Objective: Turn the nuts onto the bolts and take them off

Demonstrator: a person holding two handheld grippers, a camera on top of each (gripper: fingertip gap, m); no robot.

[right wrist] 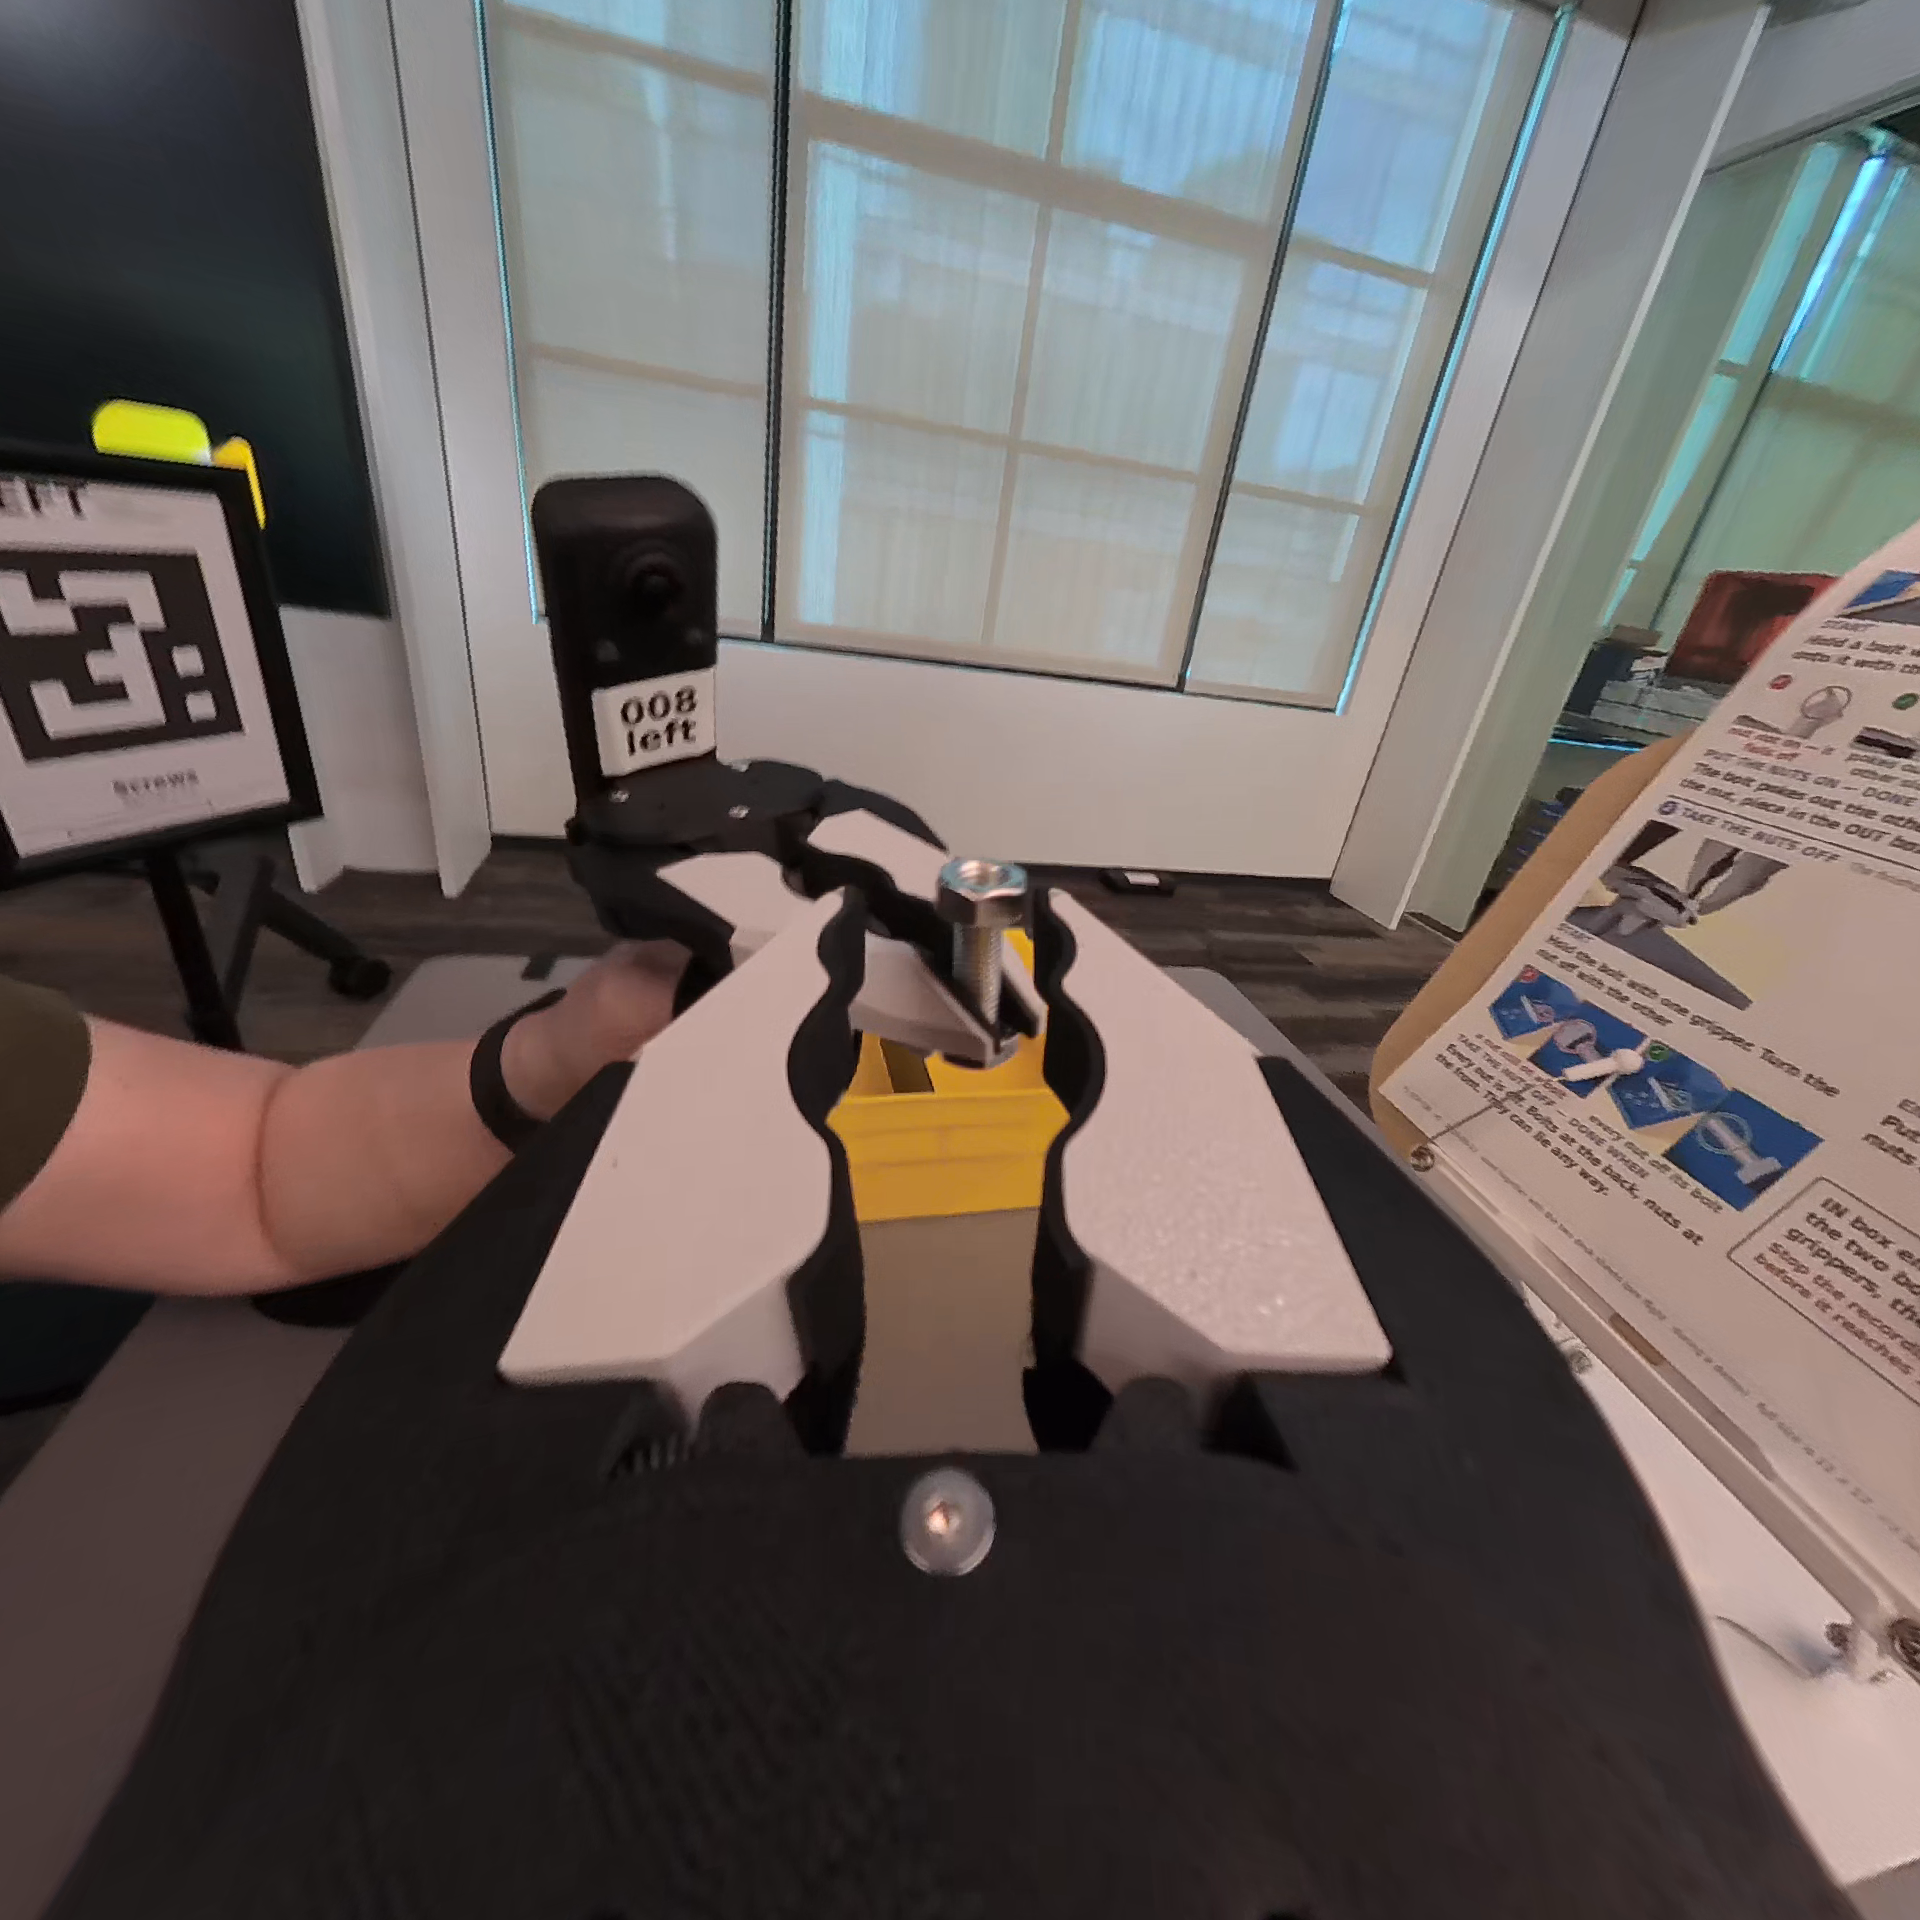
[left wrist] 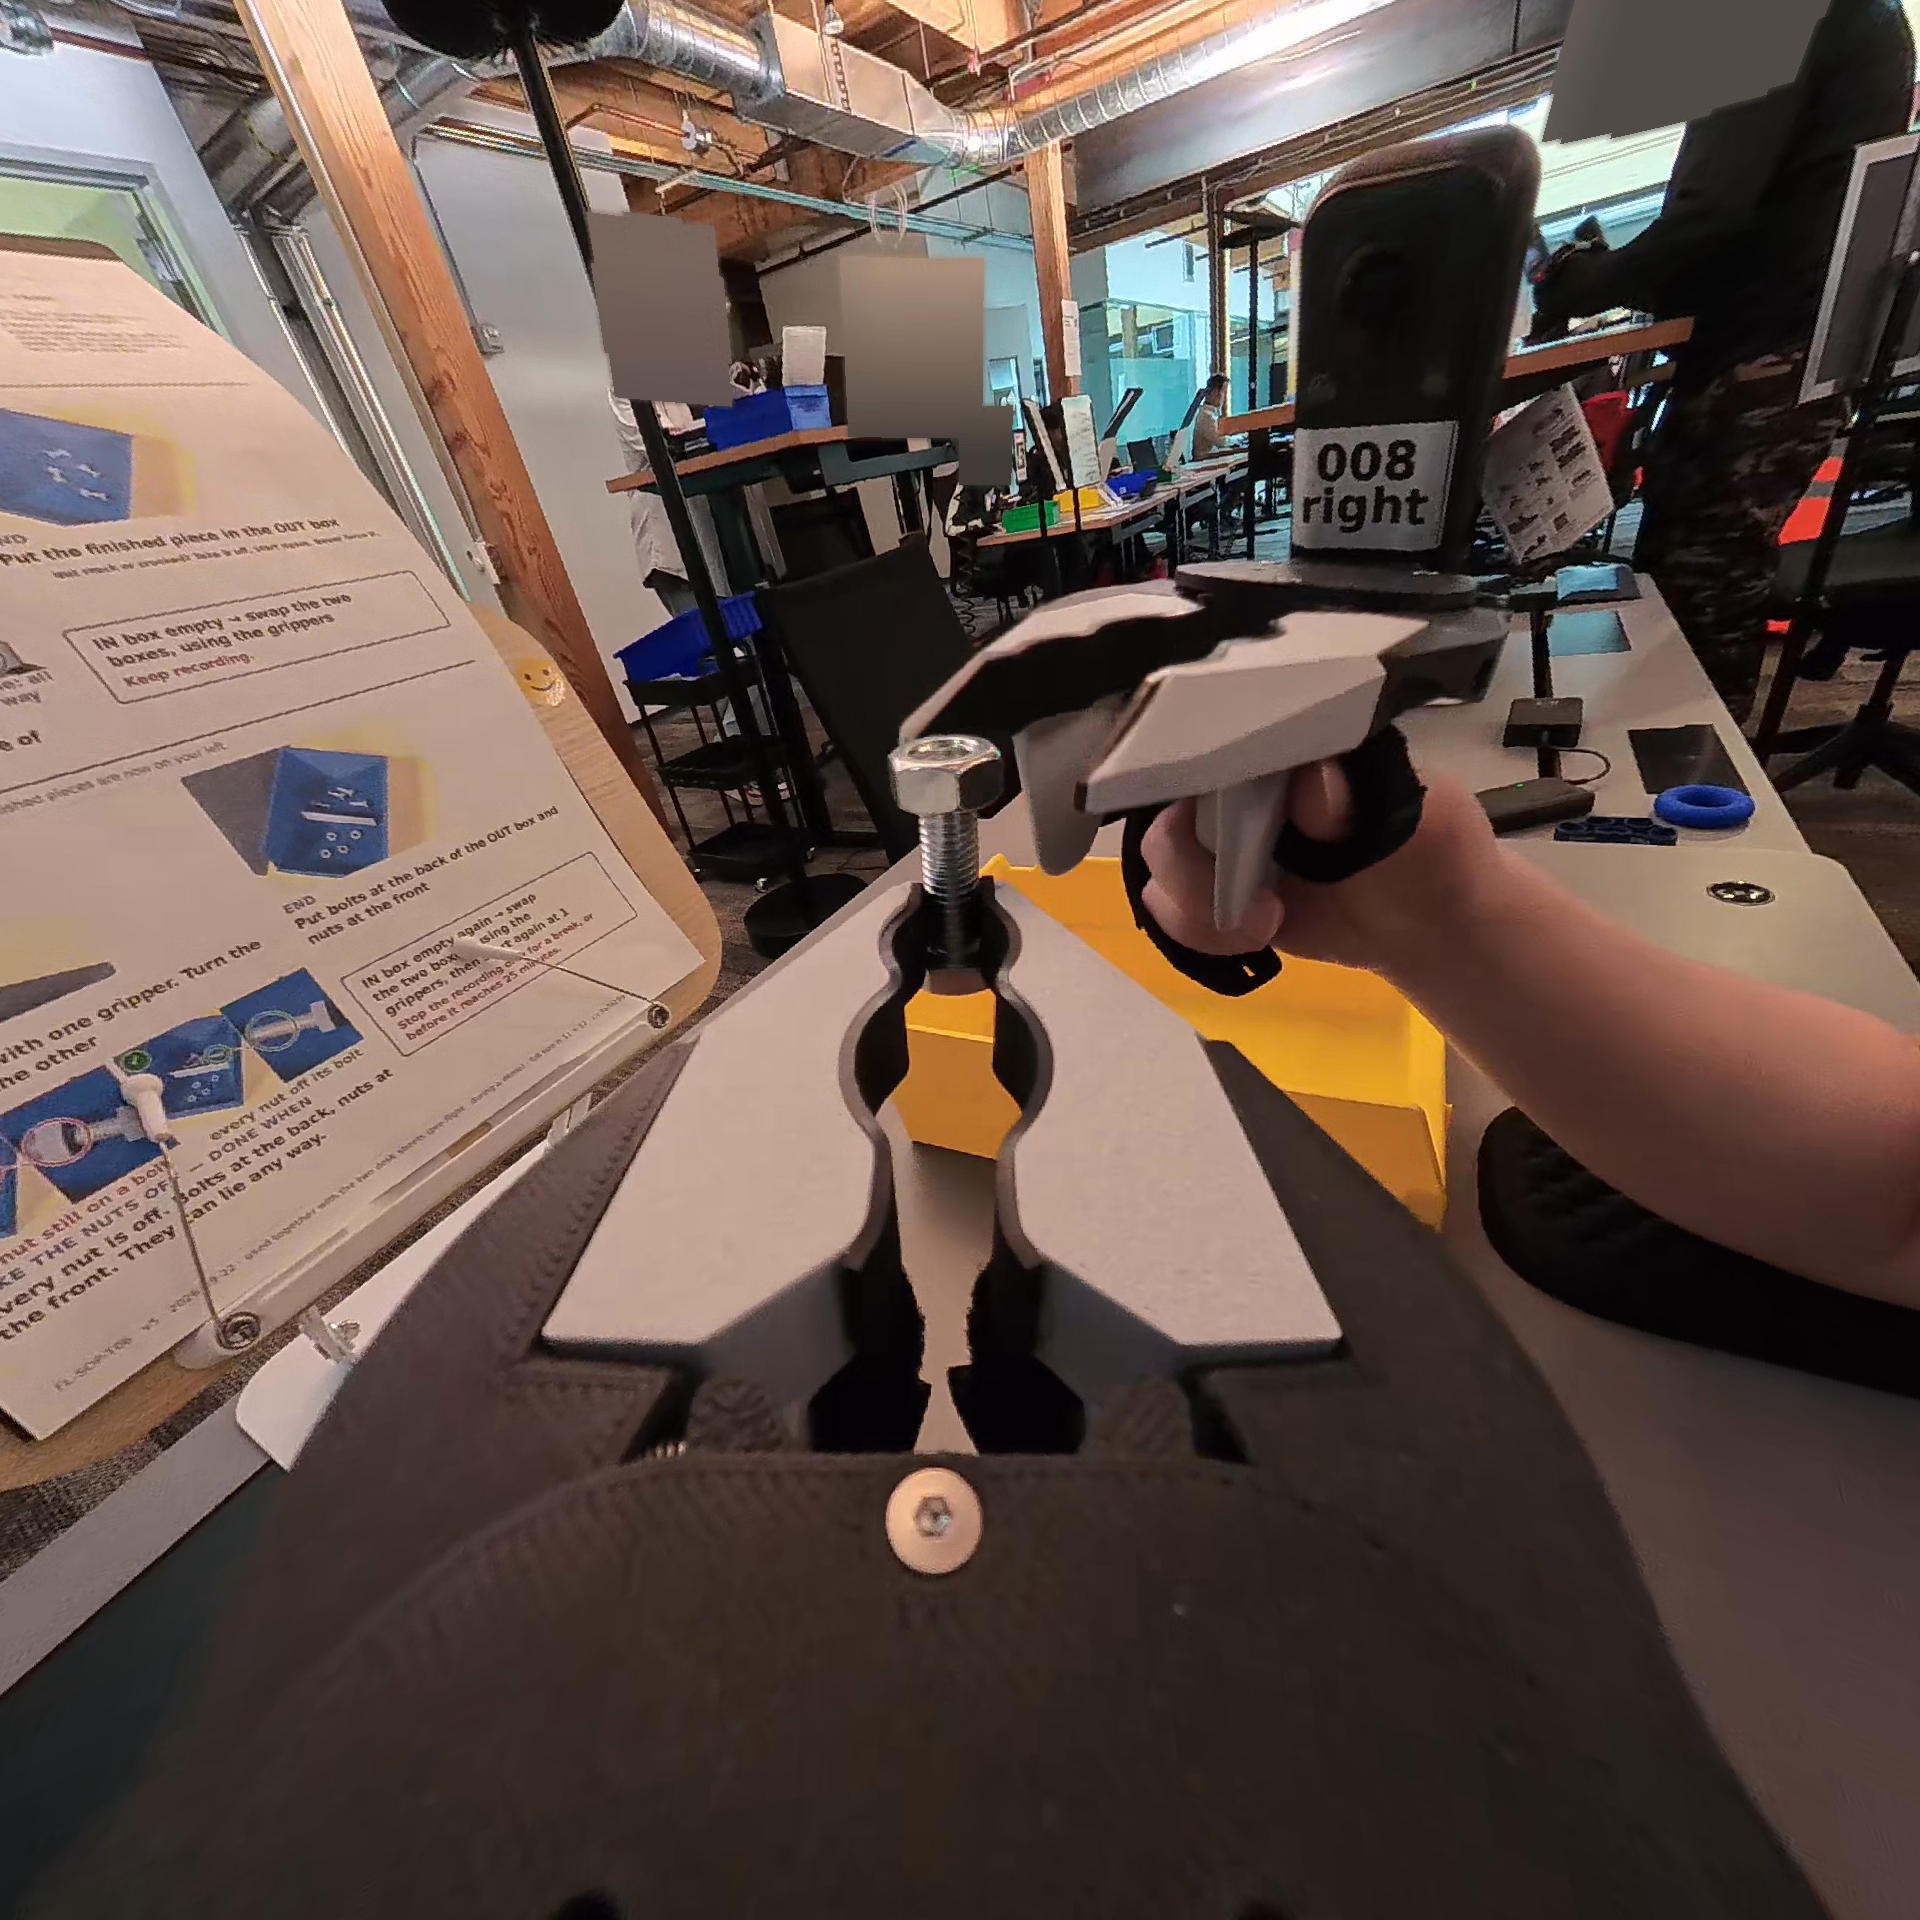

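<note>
Left claw [left wrist: 948, 940] grips a bolt [left wrist: 948, 878] upright at its fingertips, jaws nearly closed around the lower threads. Bright steel, the bolt stands with its threaded shank bare between the claw and a hex nut [left wrist: 943, 776] at the top end. Whether the nut sits flush with the bolt's tip or a little proud cannot be told from the left view; the right view looks down on the nut [right wrist: 981, 896] and shows its round bore.

Right claw [left wrist: 997, 748] sits just right of the nut in the left view, its jaws partly open, a narrow gap between the white fingers. A hand [left wrist: 1340, 873] holds its trigger. From the right view the fingers [right wrist: 1143, 1060] flank the bolt [right wrist: 979, 982] on both sides with clear space, apparently touching neither nut nor shank.

Only the right view shows the left claw [right wrist: 987, 1023] from outside: the tips pinch the bolt's lower end, above a yellow bin [right wrist: 951, 1148]. Its camera housing with a white label rises at far left, and a framed marker board [right wrist: 125, 665] stands farther left before a large window [right wrist: 1039, 343].

Only the left view shows the wider room: desks, blue bins, ceiling ducts, and a blue ring [left wrist: 1704, 805] on the grey table [left wrist: 1766, 935] at right. The yellow bin [left wrist: 1320, 1039] lies just beyond the left claw. An instruction sheet [left wrist: 260, 831] leans at left there, and at right in the other view [right wrist: 1714, 1039].
</note>
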